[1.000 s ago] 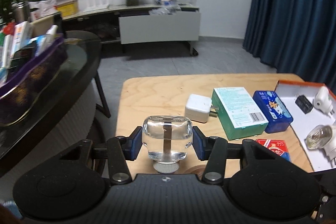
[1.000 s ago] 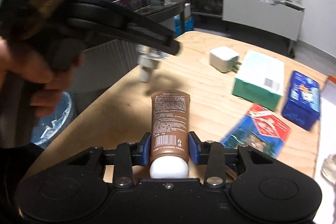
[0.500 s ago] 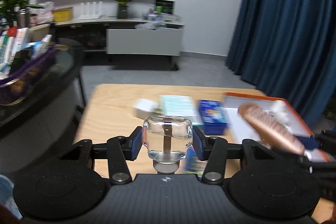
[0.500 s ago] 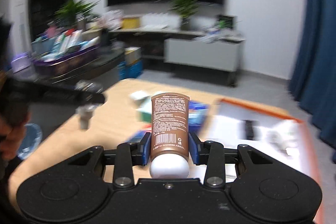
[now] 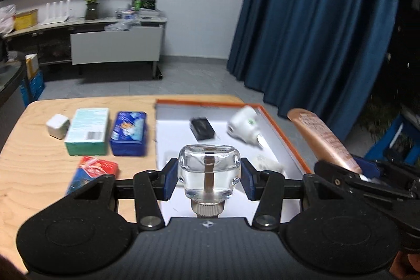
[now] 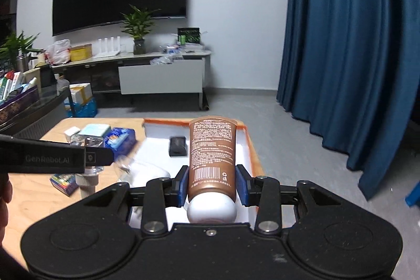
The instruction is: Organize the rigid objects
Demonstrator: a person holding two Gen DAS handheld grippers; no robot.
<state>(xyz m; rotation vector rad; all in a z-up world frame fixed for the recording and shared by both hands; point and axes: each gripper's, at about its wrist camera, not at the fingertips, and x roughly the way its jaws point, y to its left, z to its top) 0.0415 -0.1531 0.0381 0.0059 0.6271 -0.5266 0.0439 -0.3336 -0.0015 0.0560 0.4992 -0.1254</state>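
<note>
My left gripper [image 5: 208, 179] is shut on a clear glass bottle [image 5: 209, 169], held cap toward me above the near part of the white tray with an orange rim [image 5: 283, 138]. My right gripper [image 6: 212, 184] is shut on a brown tube [image 6: 212, 148] with a white cap, held above the tray's right side [image 6: 249, 143]. The tube also shows in the left wrist view [image 5: 323, 138], to the right of the tray. The left gripper and its bottle [image 6: 86, 143] show at the left of the right wrist view.
In the tray lie a black adapter [image 5: 202, 127], a white plug-in device [image 5: 244, 125] and a pale object [image 5: 267, 162]. On the wooden table [image 5: 31, 164] left of the tray lie a white charger [image 5: 57, 126], a green box [image 5: 88, 130], a blue box [image 5: 128, 133] and a red-blue pack [image 5: 92, 172].
Both grippers have swung right from the table's left part to above the tray, each keeping its hold. The tray now lies straight ahead in both views.
</note>
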